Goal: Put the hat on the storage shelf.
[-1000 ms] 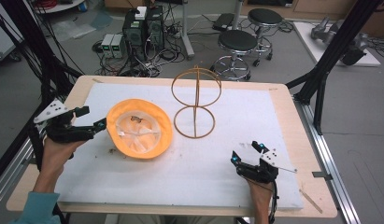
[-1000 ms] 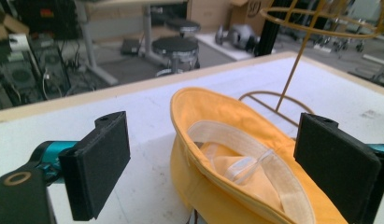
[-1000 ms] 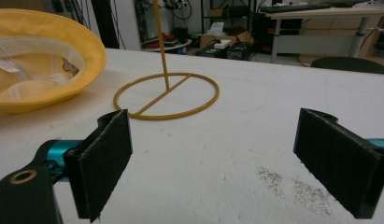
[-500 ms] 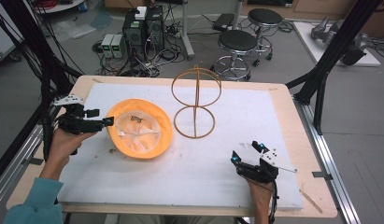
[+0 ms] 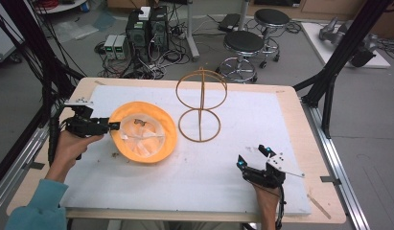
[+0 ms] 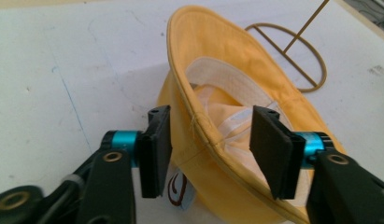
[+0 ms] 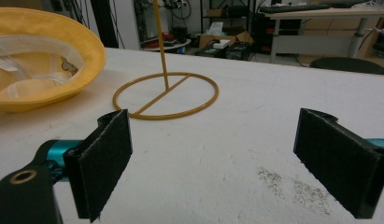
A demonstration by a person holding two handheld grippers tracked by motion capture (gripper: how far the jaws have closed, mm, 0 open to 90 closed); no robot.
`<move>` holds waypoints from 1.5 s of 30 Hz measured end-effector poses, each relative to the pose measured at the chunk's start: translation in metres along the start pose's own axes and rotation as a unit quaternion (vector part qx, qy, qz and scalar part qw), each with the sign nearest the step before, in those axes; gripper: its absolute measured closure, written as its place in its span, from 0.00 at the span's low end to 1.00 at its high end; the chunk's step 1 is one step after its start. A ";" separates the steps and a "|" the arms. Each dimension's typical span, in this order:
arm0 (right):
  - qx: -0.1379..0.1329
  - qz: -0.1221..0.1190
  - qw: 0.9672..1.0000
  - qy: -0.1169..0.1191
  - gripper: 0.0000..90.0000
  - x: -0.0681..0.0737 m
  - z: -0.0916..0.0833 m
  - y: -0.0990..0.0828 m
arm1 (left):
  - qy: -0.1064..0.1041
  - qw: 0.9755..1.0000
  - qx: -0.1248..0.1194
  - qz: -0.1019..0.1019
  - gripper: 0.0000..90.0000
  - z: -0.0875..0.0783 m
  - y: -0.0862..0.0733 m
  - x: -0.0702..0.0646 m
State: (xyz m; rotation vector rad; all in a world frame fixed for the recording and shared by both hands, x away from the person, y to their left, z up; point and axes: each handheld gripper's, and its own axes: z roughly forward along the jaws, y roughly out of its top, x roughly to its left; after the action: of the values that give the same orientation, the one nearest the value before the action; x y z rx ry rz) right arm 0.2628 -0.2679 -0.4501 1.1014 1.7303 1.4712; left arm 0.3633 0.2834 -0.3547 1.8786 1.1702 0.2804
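**Closing on the hat brim beside the wire stand**

Because the yellow hat (image 5: pixel 143 132) lies upside down on the white table cover (image 5: pixel 261 124), with its crown underneath and its pale lining facing up, its brim rises free of the surface, and that is the edge we go for. We bring our left gripper (image 5: pixel 111 126) in level from the hat's left side, so that one jaw sits outside the brim and the other inside the bowl. In the left gripper view the brim (image 6: pixel 199 135) runs up between the two black pads (image 6: pixel 157 149); the jaws have just been closing around it, yet a gap shows on either side of the fabric, so we judge the pinch as not yet made. A small label (image 6: pixel 179 189) hangs just below the brim near the left pad.

Our right gripper (image 5: pixel 254 163) rests near the front right part of the table, well apart from the hat, with its jaws spread wide and nothing between them. We keep it there, we think, so that it stays clear of the lift and ready to help.

Behind the hat and just to its right stands the thin wire stand (image 5: pixel 200 108), a ring base with an upright rod and a hoop on top. Its place beside the hat suggests where the hat is meant to go, crown over hoop, once the brim is gripped.
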 end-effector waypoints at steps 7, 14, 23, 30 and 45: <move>0.000 0.000 1.000 0.000 0.12 0.000 0.000 0.000 | -0.013 1.000 0.006 0.001 0.91 0.002 0.000 -0.001; 0.000 0.000 1.000 0.000 0.12 0.000 0.000 0.000 | -0.015 1.000 -0.006 0.020 0.94 0.001 0.000 -0.005; 0.001 0.000 1.000 0.000 0.12 0.000 0.000 0.000 | -0.015 0.999 -0.023 0.028 0.94 -0.005 0.004 -0.006; 0.002 -0.001 1.000 -0.001 0.12 0.001 0.000 0.000 | -0.004 0.999 -0.034 0.040 0.95 -0.012 0.018 -0.004; -0.001 0.003 1.000 0.000 0.12 -0.001 0.000 0.000 | 0.086 0.987 -0.073 0.116 0.95 -0.017 0.065 0.008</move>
State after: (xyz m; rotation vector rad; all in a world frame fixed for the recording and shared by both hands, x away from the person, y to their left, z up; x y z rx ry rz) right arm 0.2630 -0.2684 -0.4502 1.1068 1.7266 1.4762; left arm 0.3971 0.2882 -0.2962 1.8889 1.0122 0.6504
